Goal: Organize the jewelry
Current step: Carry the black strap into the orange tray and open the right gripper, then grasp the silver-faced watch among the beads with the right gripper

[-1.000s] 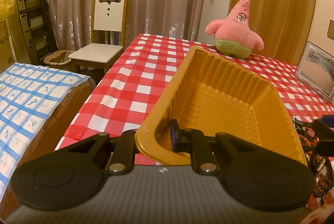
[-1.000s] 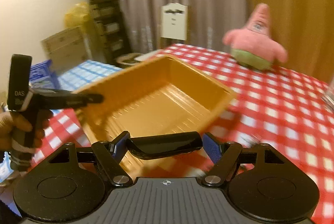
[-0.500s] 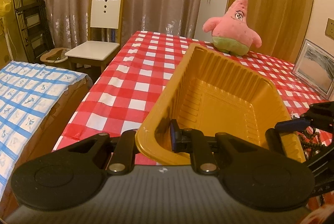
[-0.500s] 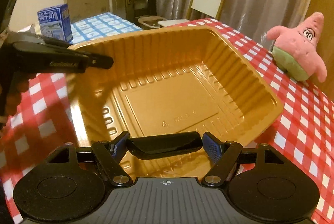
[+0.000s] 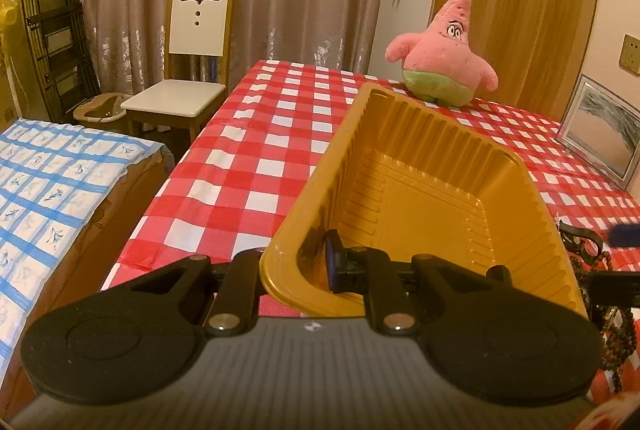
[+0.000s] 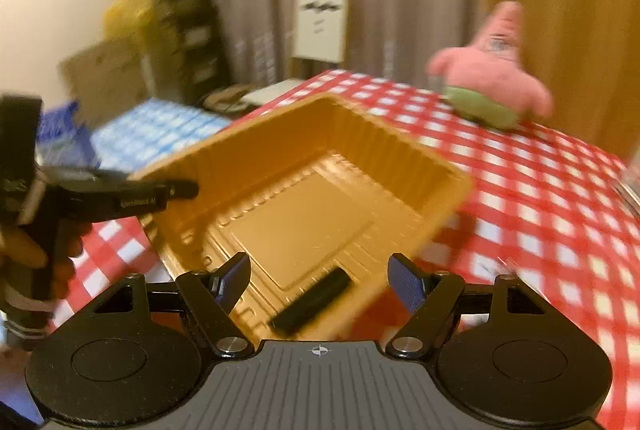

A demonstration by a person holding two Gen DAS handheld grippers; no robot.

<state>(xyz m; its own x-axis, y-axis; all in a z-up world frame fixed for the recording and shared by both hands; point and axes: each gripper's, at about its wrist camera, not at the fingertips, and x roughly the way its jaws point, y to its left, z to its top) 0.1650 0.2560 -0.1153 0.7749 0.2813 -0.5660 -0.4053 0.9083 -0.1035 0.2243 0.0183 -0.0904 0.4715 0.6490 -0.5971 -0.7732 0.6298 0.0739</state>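
Dropped black hair clip (image 6: pixel 311 306) now in gold tray (image 5: pixel 516 165); R gripper (image 6: pixel 320 284) spread, L gripper (image 5: pixel 294 270) pinching rim — keep tray level, grab beads (image 5: pixel 618 342) next

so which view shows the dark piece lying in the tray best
The right wrist view: the dark piece lies on the gold tray's floor, between the open right gripper's fingers, though blurred. In the left wrist view the tray's near wall and left gripper hide that spot.
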